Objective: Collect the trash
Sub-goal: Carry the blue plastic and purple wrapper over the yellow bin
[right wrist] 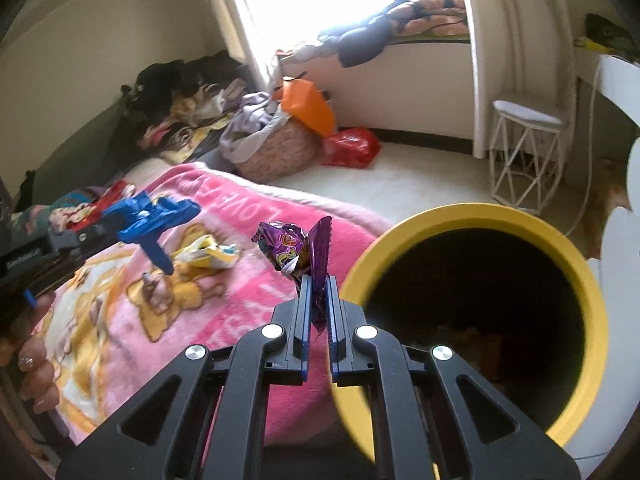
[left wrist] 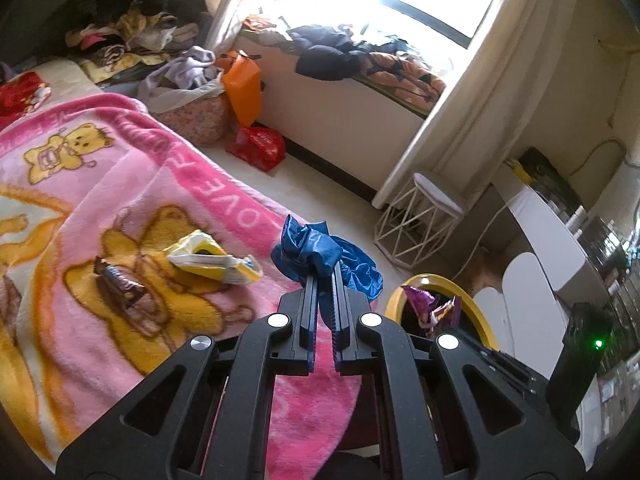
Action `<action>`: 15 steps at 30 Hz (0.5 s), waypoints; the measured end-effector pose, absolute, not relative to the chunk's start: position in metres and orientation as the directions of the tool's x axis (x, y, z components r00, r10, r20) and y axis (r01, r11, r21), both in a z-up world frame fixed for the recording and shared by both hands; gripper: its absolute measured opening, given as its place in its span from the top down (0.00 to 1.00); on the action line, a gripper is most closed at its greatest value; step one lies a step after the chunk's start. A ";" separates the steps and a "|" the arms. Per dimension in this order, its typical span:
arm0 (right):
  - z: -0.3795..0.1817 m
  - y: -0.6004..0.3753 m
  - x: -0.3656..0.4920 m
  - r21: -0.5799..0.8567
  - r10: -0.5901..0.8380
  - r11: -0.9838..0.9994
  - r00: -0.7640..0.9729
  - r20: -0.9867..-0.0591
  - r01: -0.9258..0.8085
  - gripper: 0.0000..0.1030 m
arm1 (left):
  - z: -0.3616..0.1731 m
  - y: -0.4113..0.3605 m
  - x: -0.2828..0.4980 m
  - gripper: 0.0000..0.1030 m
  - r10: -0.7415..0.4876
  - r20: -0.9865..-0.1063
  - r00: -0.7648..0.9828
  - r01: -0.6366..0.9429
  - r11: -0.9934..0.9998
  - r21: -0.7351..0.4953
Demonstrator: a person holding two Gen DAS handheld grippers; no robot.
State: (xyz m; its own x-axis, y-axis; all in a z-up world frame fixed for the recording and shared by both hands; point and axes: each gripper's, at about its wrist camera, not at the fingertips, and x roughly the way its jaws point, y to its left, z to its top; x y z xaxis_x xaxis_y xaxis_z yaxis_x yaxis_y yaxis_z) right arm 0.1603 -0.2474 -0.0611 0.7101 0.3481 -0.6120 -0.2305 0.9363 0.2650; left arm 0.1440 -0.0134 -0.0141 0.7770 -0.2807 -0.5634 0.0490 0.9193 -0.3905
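My left gripper [left wrist: 325, 270] is shut on a crumpled blue plastic bag [left wrist: 320, 250], held above the edge of the pink bear blanket [left wrist: 120, 184]. It also shows in the right wrist view [right wrist: 150, 216] at the left. My right gripper [right wrist: 318, 280] is shut on a purple snack wrapper [right wrist: 296, 244], just left of the yellow-rimmed bin [right wrist: 472, 216]. The bin [left wrist: 476, 308] and wrapper [left wrist: 424, 300] also show in the left wrist view. A yellow wrapper [left wrist: 212, 258] and a brown candy bar wrapper [left wrist: 118, 280] lie on the blanket.
A white wire stool [left wrist: 424, 220] stands by the curtain. A floral basket of clothes [left wrist: 192, 116], an orange bag [left wrist: 242, 84] and a red bag [left wrist: 260, 146] sit on the floor by the window ledge. A white desk [left wrist: 552, 232] is at the right.
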 end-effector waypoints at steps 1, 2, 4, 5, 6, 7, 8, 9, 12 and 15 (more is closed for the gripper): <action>-0.061 -0.250 0.160 0.261 0.337 0.940 0.717 -0.610 -0.220 0.93 | -0.013 -0.017 0.144 0.97 -0.286 -0.562 0.776 0.058 0.920 -0.388; -0.061 -0.253 0.159 0.262 0.331 0.942 0.721 -0.609 -0.212 0.93 | -0.013 -0.019 0.144 0.97 -0.290 -0.562 0.775 0.064 0.920 -0.387; -0.061 -0.261 0.158 0.263 0.317 0.945 0.728 -0.608 -0.192 0.93 | -0.011 -0.026 0.145 0.97 -0.300 -0.559 0.773 0.081 0.921 -0.381; -0.062 -0.265 0.157 0.260 0.306 0.949 0.732 -0.608 -0.181 0.93 | -0.010 -0.029 0.144 0.97 -0.304 -0.559 0.772 0.088 0.921 -0.379; -0.062 -0.269 0.157 0.259 0.297 0.951 0.736 -0.608 -0.170 0.93 | -0.010 -0.032 0.144 0.97 -0.308 -0.558 0.771 0.097 0.922 -0.376; -0.062 -0.271 0.158 0.260 0.293 0.952 0.737 -0.609 -0.164 0.93 | -0.009 -0.036 0.144 0.97 -0.313 -0.557 0.769 0.106 0.922 -0.373; -0.063 -0.276 0.158 0.263 0.286 0.953 0.738 -0.611 -0.152 0.93 | -0.009 -0.038 0.144 0.97 -0.318 -0.556 0.768 0.112 0.922 -0.372; -0.063 -0.279 0.158 0.264 0.281 0.954 0.739 -0.612 -0.143 0.93 | -0.009 -0.042 0.144 0.97 -0.325 -0.556 0.765 0.121 0.921 -0.371; -0.067 -0.291 0.158 0.267 0.257 0.958 0.740 -0.622 -0.109 0.93 | -0.009 -0.054 0.143 0.97 -0.347 -0.559 0.753 0.150 0.918 -0.367; -0.074 -0.302 0.159 0.267 0.229 0.961 0.732 -0.641 -0.068 0.93 | -0.013 -0.069 0.144 0.97 -0.372 -0.567 0.735 0.184 0.914 -0.361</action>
State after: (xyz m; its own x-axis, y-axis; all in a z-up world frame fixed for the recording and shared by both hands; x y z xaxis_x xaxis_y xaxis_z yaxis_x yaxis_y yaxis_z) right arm 0.1591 -0.3021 -0.0742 0.7320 0.2294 -0.6415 -0.0678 0.9614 0.2666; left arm 0.1439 -0.0693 -0.0125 0.7349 -0.3720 -0.5671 0.1838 0.9141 -0.3615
